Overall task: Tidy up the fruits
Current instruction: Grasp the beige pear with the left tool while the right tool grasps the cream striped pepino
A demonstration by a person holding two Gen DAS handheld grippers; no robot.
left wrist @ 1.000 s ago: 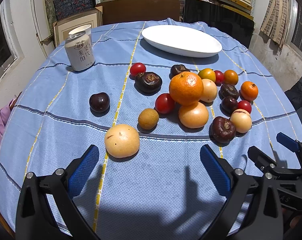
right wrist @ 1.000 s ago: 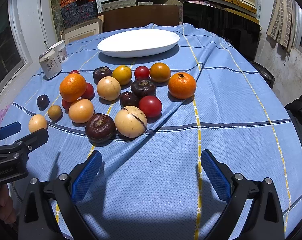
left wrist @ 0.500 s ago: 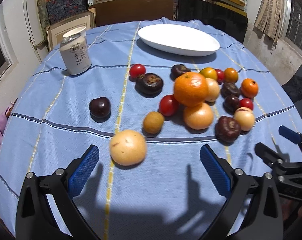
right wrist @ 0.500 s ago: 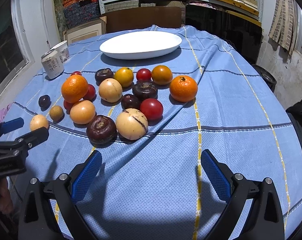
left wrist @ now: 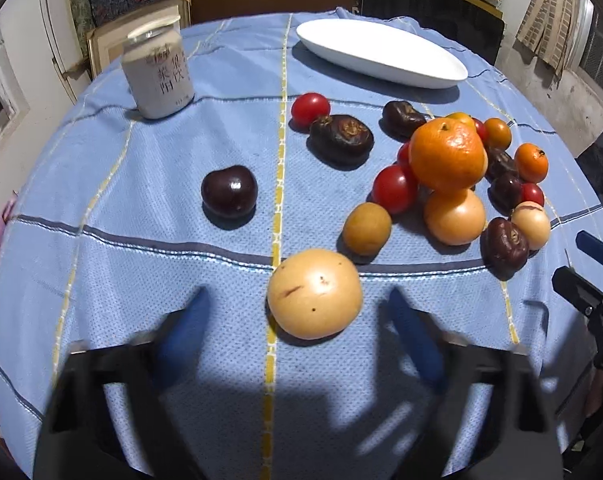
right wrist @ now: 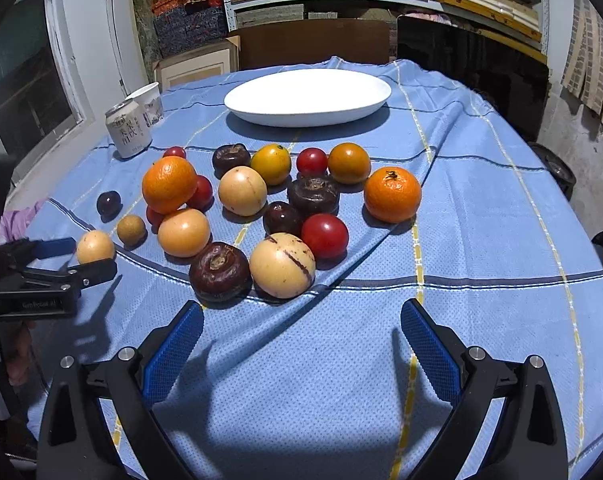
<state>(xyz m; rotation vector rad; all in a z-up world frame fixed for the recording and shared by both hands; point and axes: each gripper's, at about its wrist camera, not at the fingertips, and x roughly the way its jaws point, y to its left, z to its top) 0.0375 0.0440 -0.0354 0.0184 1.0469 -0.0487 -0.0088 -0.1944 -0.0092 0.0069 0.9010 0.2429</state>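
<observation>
The counter [right wrist: 481, 208] carries a blue checked cloth with fruit spread across its near half and a white oval dish [right wrist: 307, 96] at the far side, nothing lying in it. A drink can [left wrist: 157, 76] stands upright to the left of the fruit, with a paper cup [right wrist: 149, 102] just behind it.

Left claw [left wrist: 297, 320]: jaws closing, blurred in its own view. A pale yellow round fruit [left wrist: 314, 294] sits on the cloth between the blue pads [left wrist: 181, 332], with a gap showing on both sides; no contact seen. The right wrist view confirms this fruit [right wrist: 95, 246] lies between the two fingers at the left edge of the group.

Right claw [right wrist: 301, 344]: jaws spread wide, nothing between them, over bare cloth near a dark brown fruit [right wrist: 219, 272] and a pale streaked fruit [right wrist: 282, 265], which touch each other.

Remaining fruit: a large orange [right wrist: 169, 184] rests on top of neighbouring fruits; a second orange [right wrist: 392, 195] sits apart on the right; a dark plum [left wrist: 229, 192] lies alone on the left; red tomatoes [right wrist: 324, 236], a small tan fruit [left wrist: 366, 229] and other dark fruits are clustered between
</observation>
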